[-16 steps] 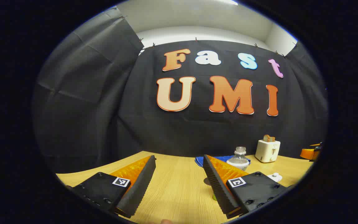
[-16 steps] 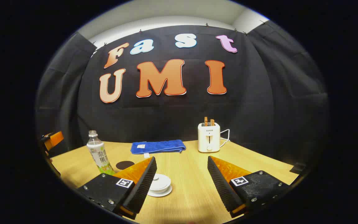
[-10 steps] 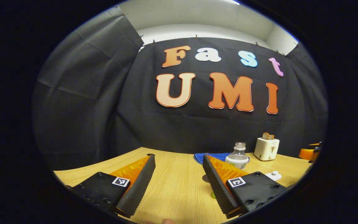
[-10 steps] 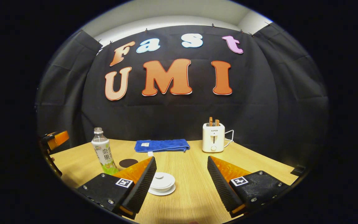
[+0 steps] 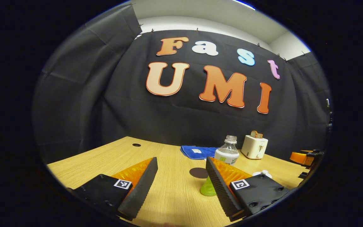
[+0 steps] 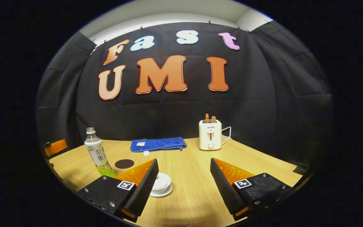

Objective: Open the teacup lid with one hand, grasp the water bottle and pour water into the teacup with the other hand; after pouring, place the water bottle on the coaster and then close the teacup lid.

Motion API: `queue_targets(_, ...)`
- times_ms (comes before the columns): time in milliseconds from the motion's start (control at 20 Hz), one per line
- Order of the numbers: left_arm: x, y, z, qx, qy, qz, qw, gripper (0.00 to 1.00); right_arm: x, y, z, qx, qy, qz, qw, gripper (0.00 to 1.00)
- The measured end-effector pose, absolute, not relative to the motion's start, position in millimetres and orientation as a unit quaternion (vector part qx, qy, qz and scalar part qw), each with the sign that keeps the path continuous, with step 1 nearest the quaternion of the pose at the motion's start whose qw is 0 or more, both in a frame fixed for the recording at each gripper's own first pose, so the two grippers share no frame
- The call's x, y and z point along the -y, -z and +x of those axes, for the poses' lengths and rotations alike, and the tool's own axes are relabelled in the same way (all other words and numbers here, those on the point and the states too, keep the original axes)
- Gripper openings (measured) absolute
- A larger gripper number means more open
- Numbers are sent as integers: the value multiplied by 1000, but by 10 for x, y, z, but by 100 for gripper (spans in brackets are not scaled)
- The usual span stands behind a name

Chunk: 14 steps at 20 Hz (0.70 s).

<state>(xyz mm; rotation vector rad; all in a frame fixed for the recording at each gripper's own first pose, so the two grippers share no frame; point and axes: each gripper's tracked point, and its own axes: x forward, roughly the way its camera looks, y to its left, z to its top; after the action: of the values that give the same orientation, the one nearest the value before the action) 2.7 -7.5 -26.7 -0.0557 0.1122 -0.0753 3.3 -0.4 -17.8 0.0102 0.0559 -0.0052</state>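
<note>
A clear water bottle (image 5: 227, 151) with a green base stands upright on the wooden table (image 5: 121, 154), just beyond my left gripper (image 5: 181, 160), whose right finger covers the bottle's lower part. That gripper is open and empty. A dark round coaster (image 5: 198, 172) lies left of the bottle. The white lidded teacup (image 6: 161, 184) sits on its saucer, half hidden behind the left finger of my right gripper (image 6: 183, 161), which is open and empty above the table. In the right gripper view the bottle (image 6: 97, 154) and coaster (image 6: 124, 163) are to the left. The teacup (image 5: 262, 173) peeks past my left gripper's right finger.
A folded blue towel (image 6: 158, 144) and a white toaster (image 6: 210, 134) holding toast stand at the back of the table (image 6: 194, 176) by the black cloth wall. The other gripper appears at the edge of each view, left gripper (image 6: 54, 146) and right gripper (image 5: 304, 156).
The left gripper's view has tipped down, so more table, the coaster and the bottle's green base now show. The right gripper shifted slightly; both stayed open.
</note>
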Motion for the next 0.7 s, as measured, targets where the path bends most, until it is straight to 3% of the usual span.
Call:
queue_targets(350,-169,206,46,-39,-23,-3,999,100,-294,329,220,-44,-20,1,999,99)
queue_targets(700,-98,360,89,-56,-12,7,998,99,-593,658,540,-94,-39,8,995,98)
